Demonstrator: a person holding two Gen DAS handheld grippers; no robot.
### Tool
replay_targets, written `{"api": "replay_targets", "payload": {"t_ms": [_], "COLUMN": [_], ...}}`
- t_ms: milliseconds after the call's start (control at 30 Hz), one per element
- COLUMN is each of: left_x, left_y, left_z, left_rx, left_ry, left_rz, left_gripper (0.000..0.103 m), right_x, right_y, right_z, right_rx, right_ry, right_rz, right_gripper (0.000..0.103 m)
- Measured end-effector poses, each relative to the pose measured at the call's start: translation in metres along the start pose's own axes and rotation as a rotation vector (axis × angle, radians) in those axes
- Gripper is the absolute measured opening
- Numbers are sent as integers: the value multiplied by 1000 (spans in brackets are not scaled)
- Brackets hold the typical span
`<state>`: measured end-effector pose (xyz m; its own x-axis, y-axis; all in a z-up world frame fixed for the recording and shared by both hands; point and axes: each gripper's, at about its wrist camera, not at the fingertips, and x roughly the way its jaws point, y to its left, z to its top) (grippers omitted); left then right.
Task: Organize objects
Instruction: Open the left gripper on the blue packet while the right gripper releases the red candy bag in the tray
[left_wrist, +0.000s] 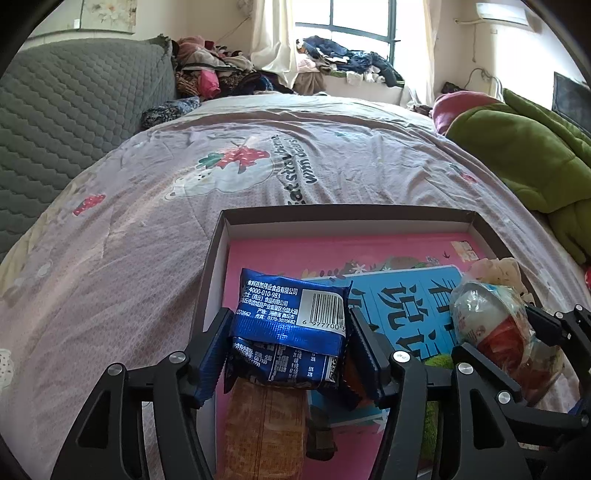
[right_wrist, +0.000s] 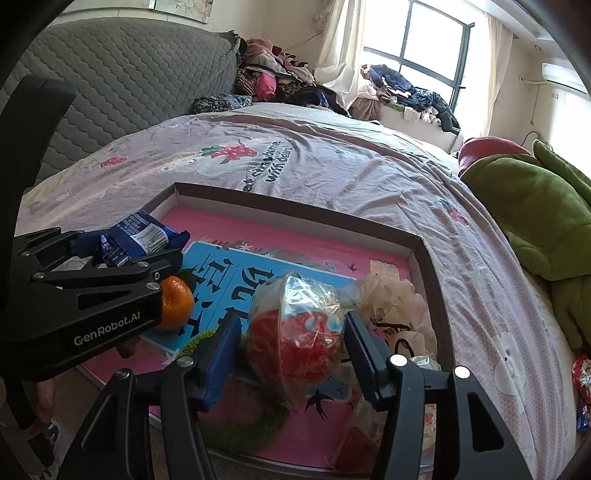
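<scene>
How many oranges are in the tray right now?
1. The orange lies on the blue book in the tray, just behind the left gripper. That gripper and its blue snack packet may hide others.

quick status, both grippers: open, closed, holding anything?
Left gripper: jaws around the blue snack packet, over the box; whether they press it cannot be told.
Right gripper: jaws astride the red wrapped snack; grip cannot be told.
</scene>
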<state>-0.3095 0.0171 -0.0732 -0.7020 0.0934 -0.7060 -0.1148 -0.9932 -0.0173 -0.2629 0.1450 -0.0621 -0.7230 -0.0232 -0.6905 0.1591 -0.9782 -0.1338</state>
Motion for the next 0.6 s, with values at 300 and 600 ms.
{"api": "replay_targets", "payload": {"t_ms": [300, 600], "left_x": [-14, -23], "left_y": [2, 1], "left_z": [-3, -8], "left_rx": [-11, -10], "left_ry": [-19, -21], "left_rz": [9, -3], "left_gripper": [72, 73], "right_x": [-10, -18], "right_y": [-2, -9], "right_z": [0, 0], "right_rx": [8, 30], "right_ry": [-20, -30], "right_rz": [-5, -5], "right_gripper": [57, 58]}}
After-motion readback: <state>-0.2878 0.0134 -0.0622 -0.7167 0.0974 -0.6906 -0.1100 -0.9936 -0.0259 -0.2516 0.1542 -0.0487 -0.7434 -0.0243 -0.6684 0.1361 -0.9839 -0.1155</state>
